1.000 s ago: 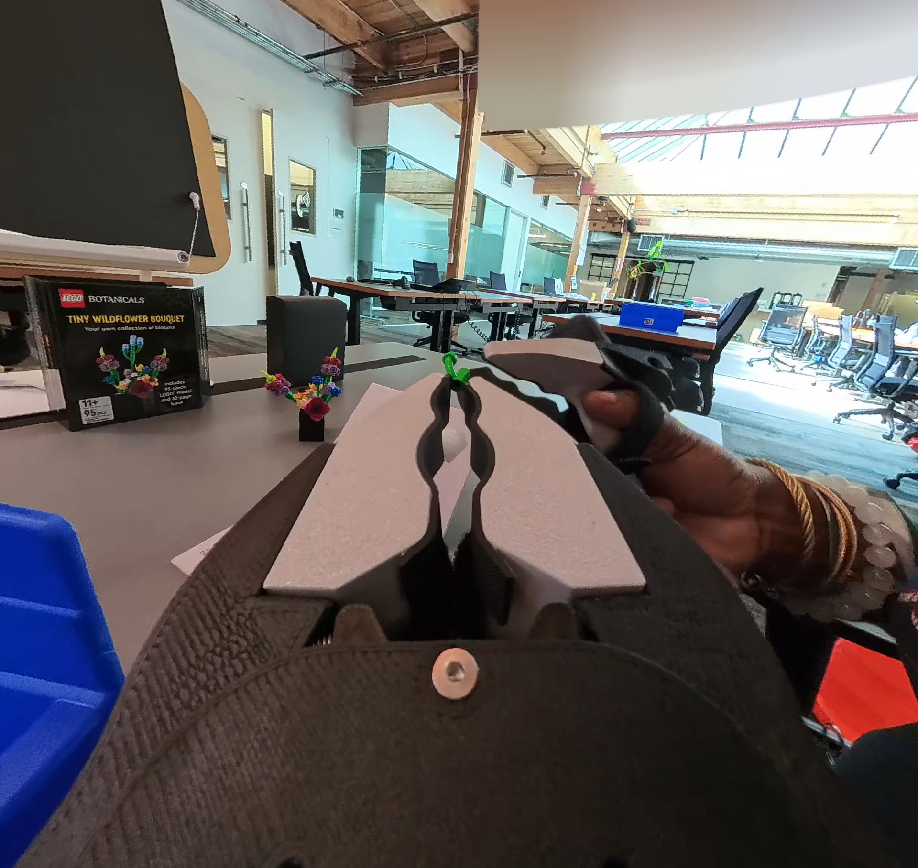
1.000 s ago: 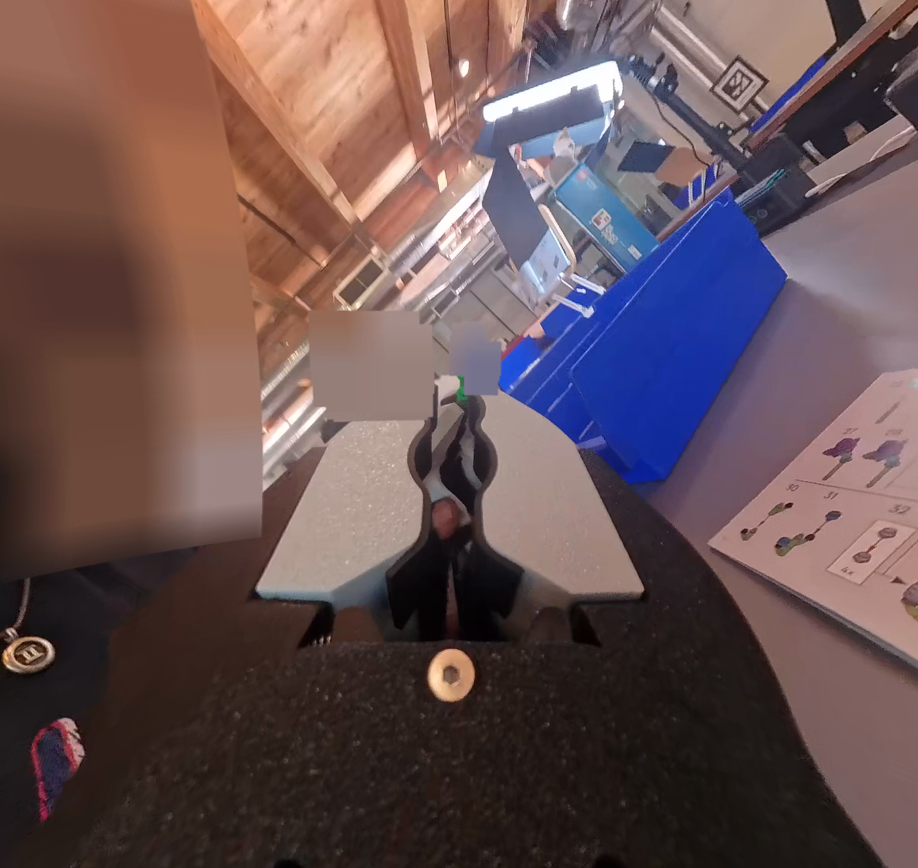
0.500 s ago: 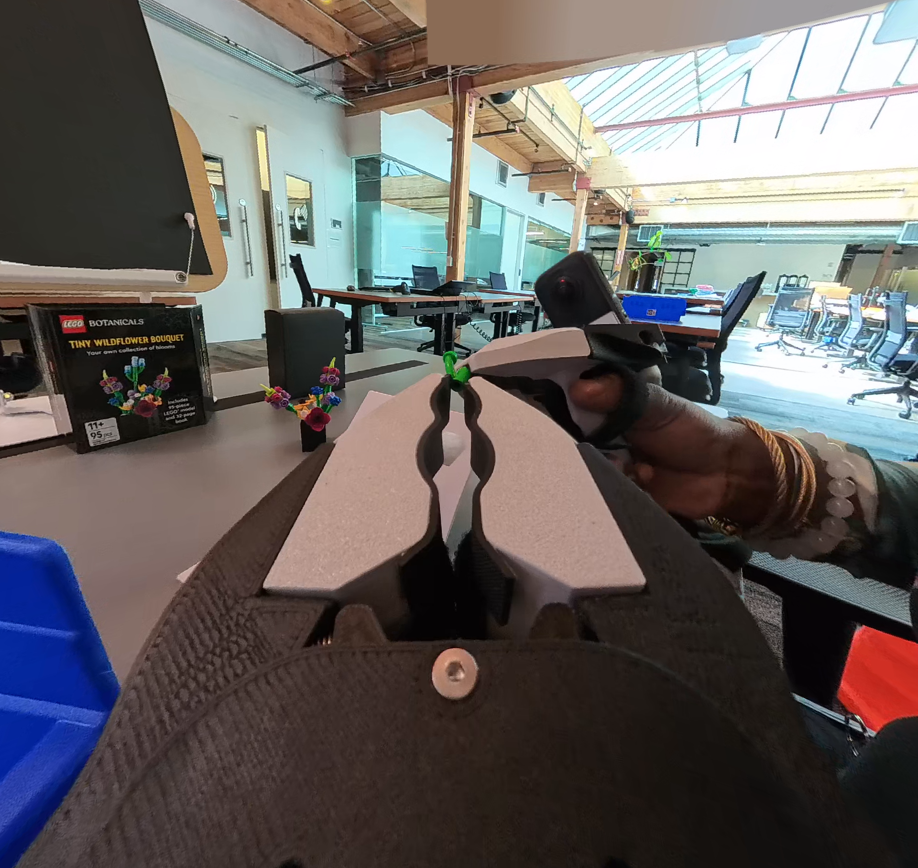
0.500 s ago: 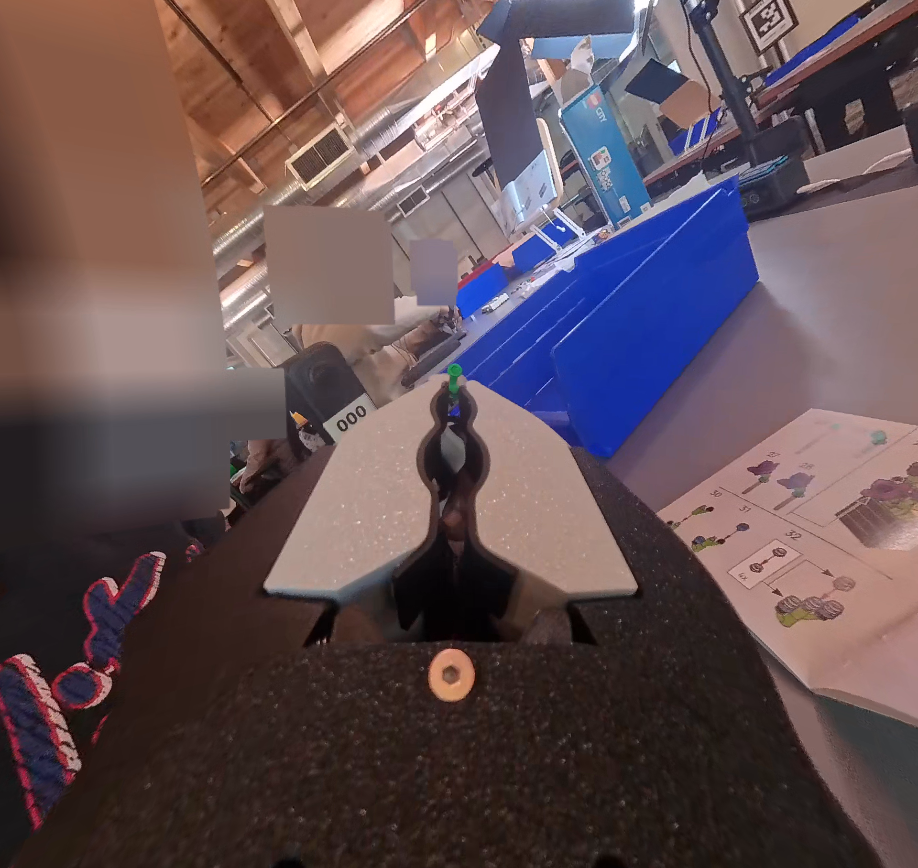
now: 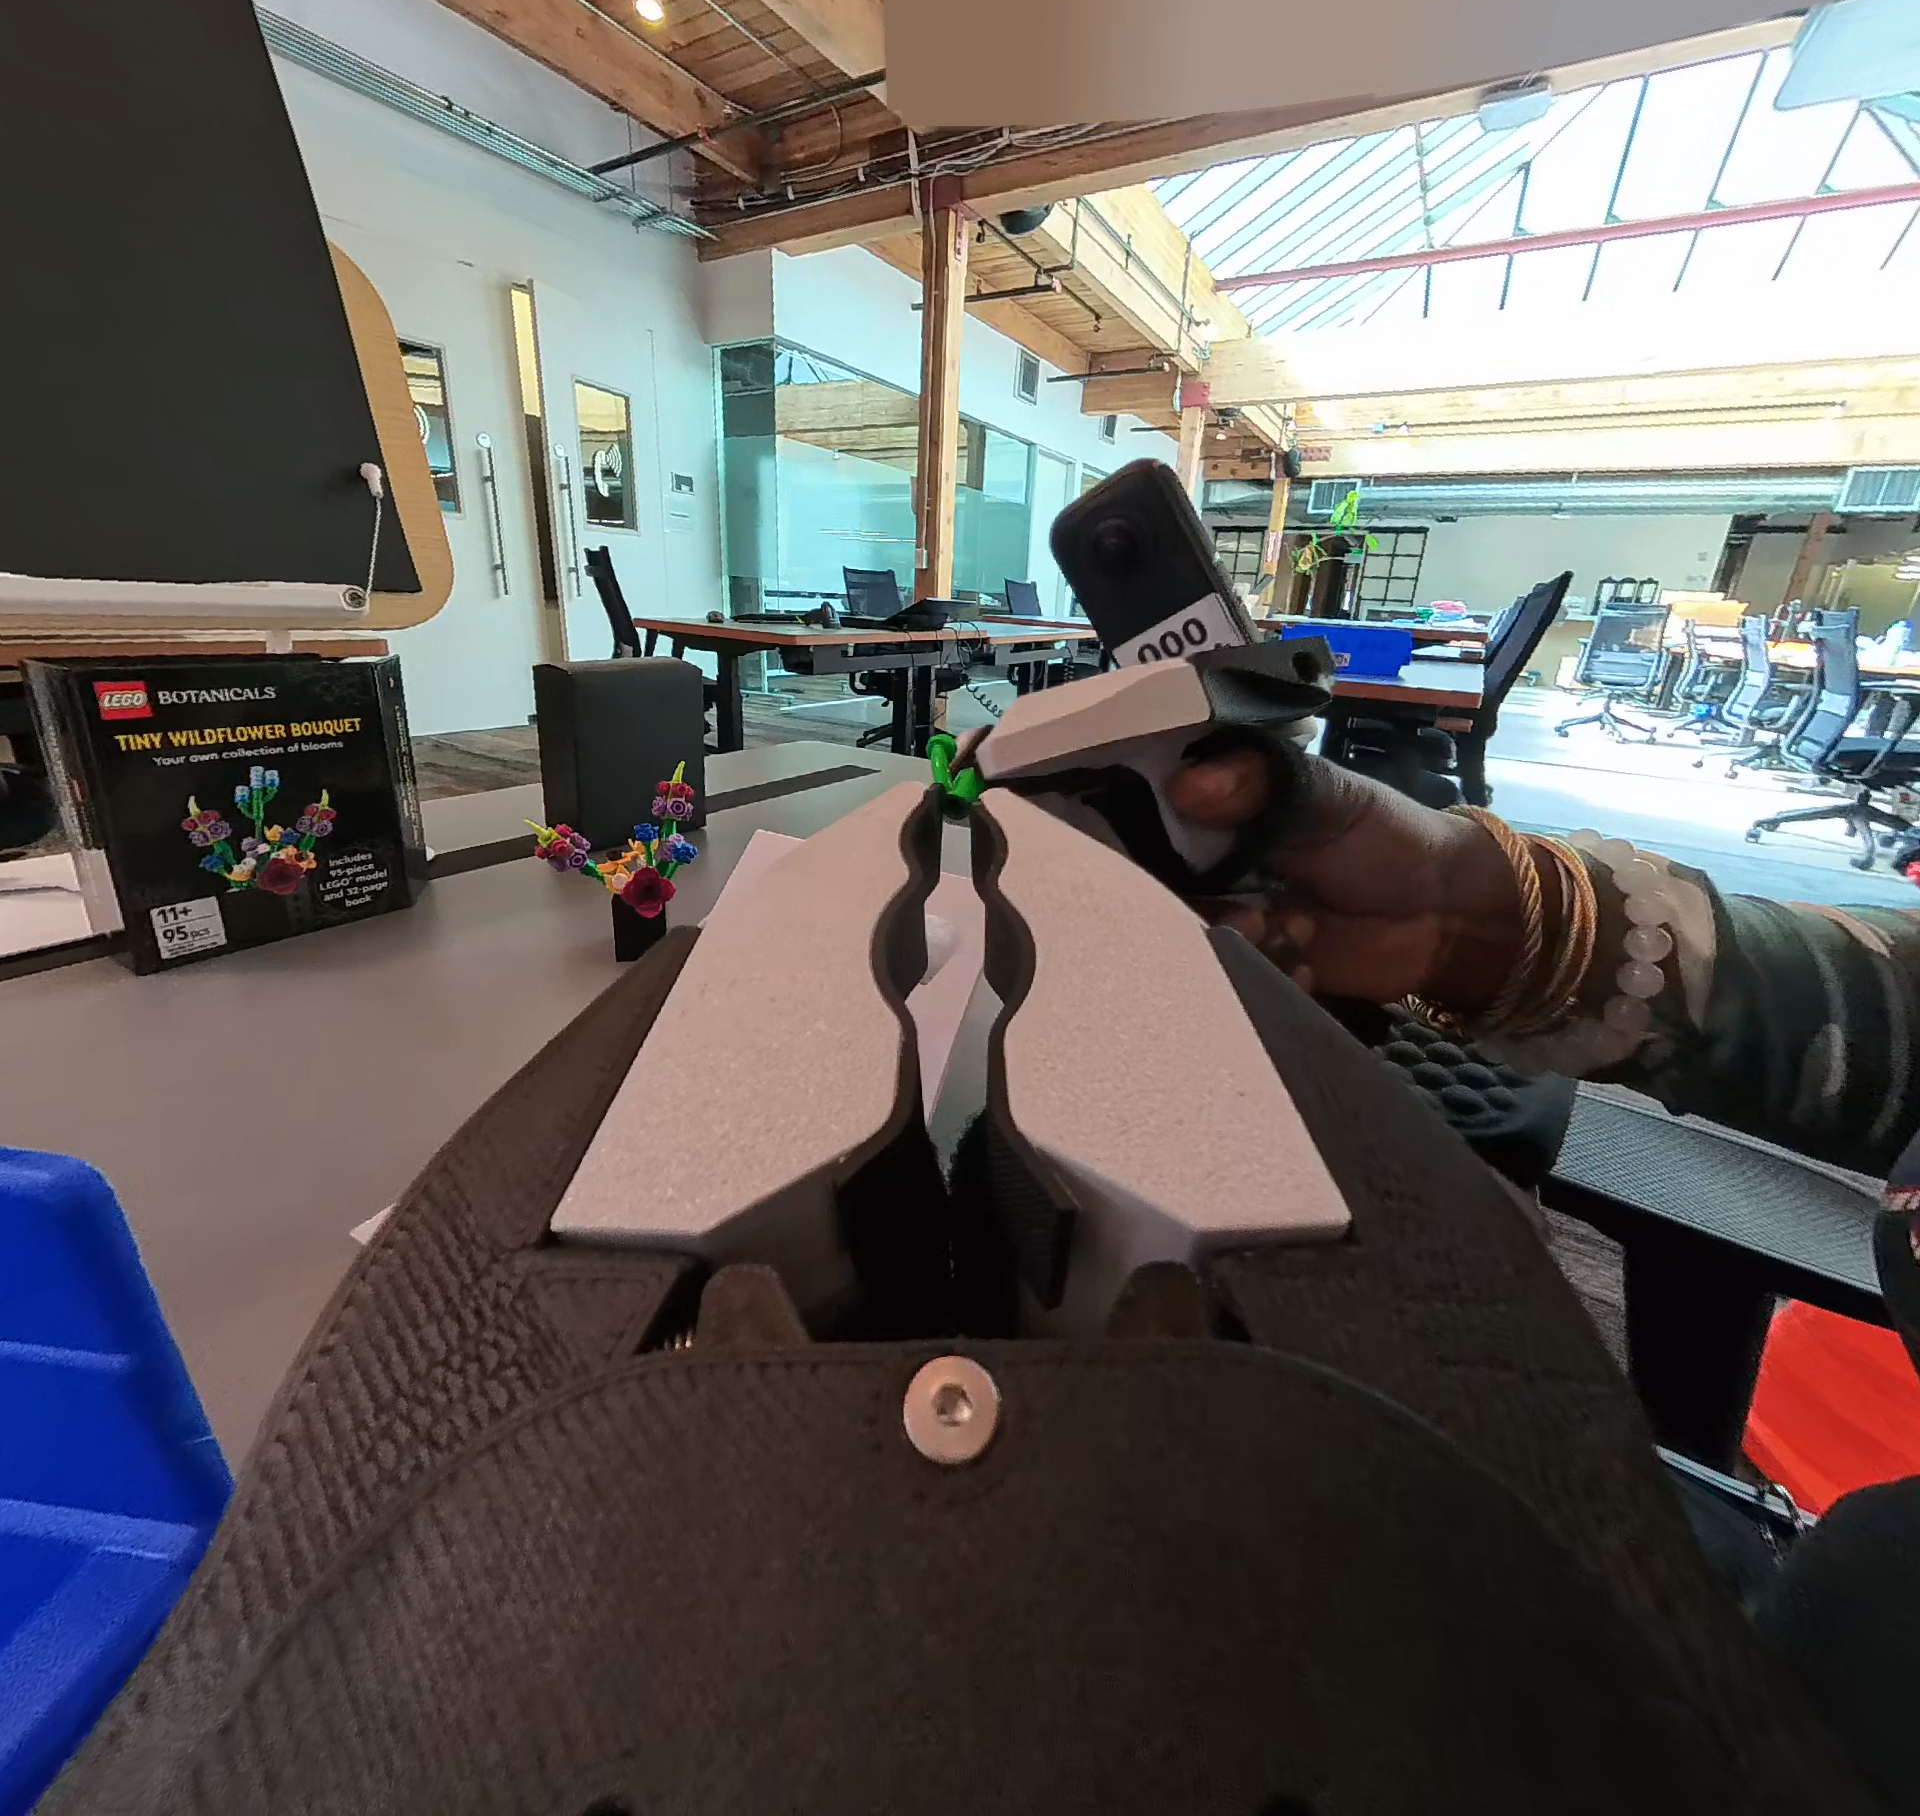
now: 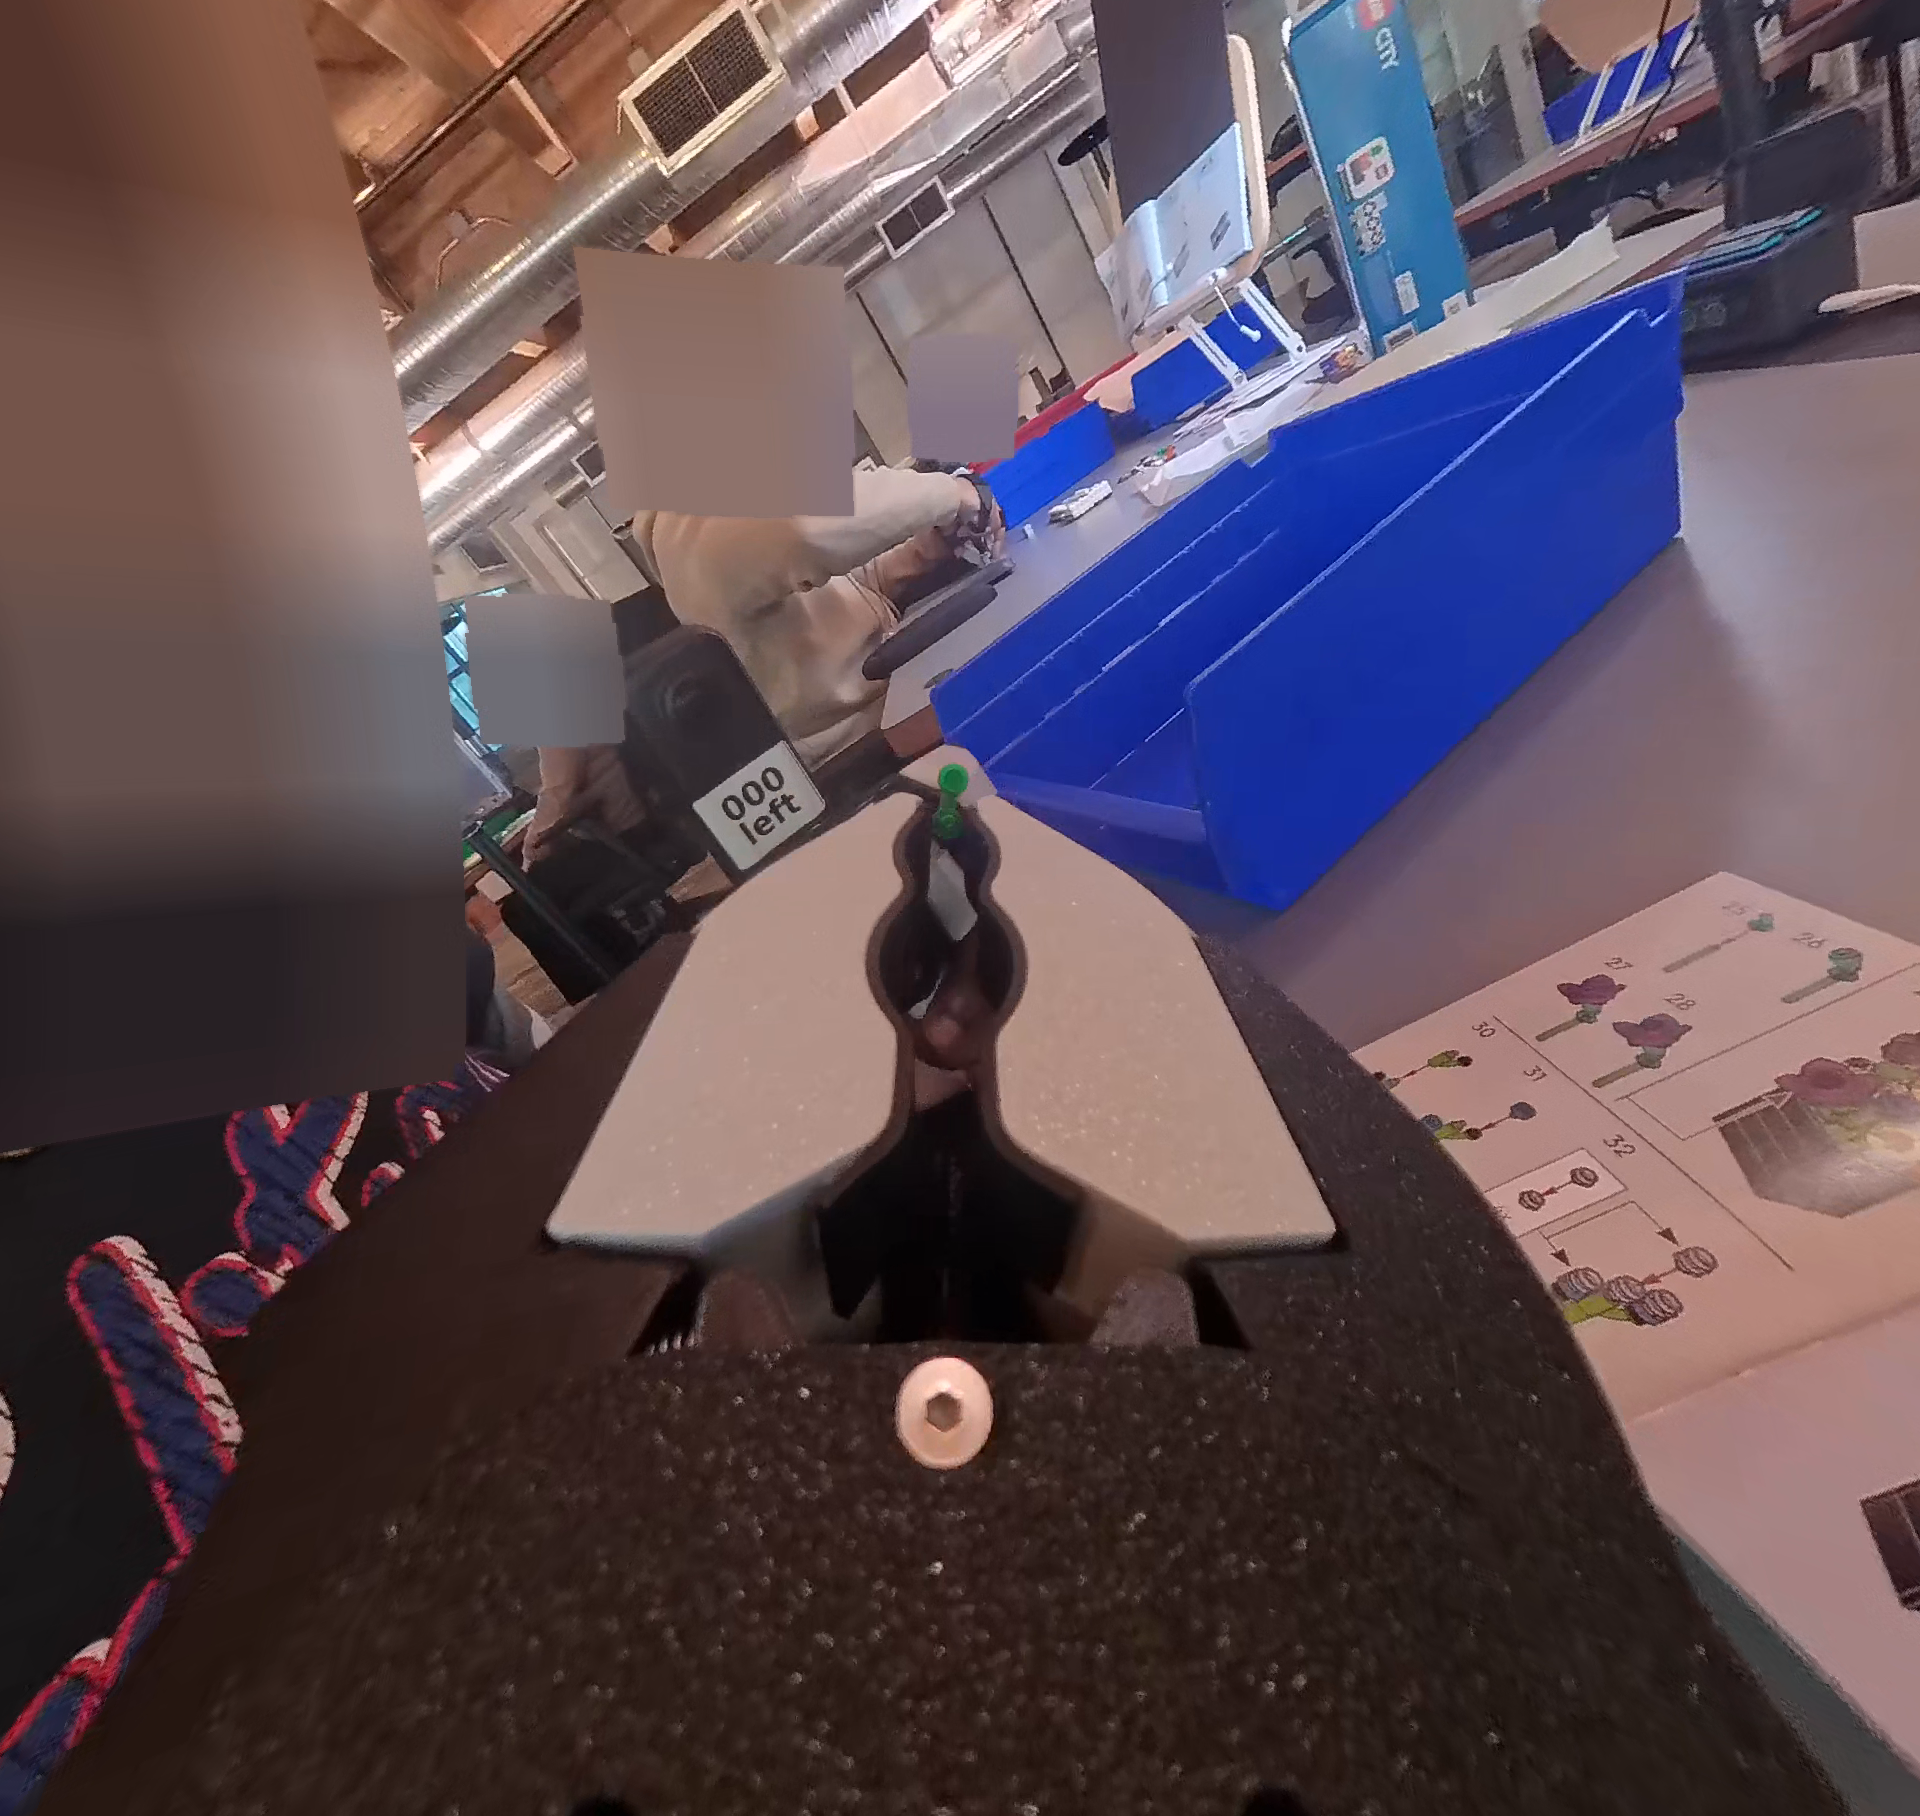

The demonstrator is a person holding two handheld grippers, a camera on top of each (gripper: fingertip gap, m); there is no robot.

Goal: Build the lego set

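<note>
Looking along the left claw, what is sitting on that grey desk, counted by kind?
Printed set box: 1
Built flower model: 1
Plain black box: 1
Blue bin: 1
White paper: 1
Total: 5

Background, left wrist view: office desks and wheeled chairs beneath a skylight; a wooden post stands mid-room; a black speaker-like box rests on the grey table. Right wrist view: ceiling ducts, and a person in a beige top seated at the table's far end.
</note>
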